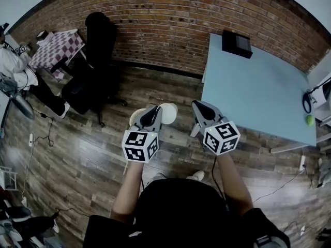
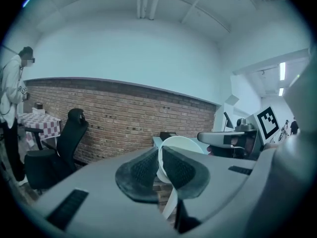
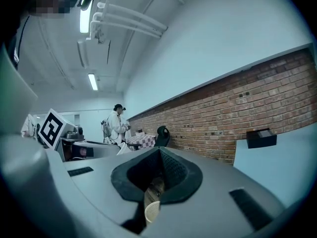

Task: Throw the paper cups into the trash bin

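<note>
Wood-plank flooring (image 1: 93, 154) and a brick wall (image 1: 170, 19) bound the work area.

Left hand-held gripper (image 2: 159, 152): the jaws are closed on a white paper cup (image 2: 184, 144). The cup wall is pinched between the pads, and its round rim stands just above and right of them.

Right hand-held gripper (image 3: 158, 155): the jaws are drawn together at the tips. A beige ribbed cup (image 3: 151, 210) shows low in the gap behind them; whether the pads touch it cannot be determined.

Both grippers are held side by side, near each other, above the floor. A beige round item (image 1: 135, 117) shows just left of the left gripper; what it is cannot be made out.

A pale blue bench (image 1: 253, 92) stands ahead and right of the right gripper. It carries a black box (image 1: 237, 43) at its far corner and a green ball (image 1: 309, 120) near its right edge.

A black office chair (image 1: 101, 45) stands well ahead and left of the left gripper.
</note>
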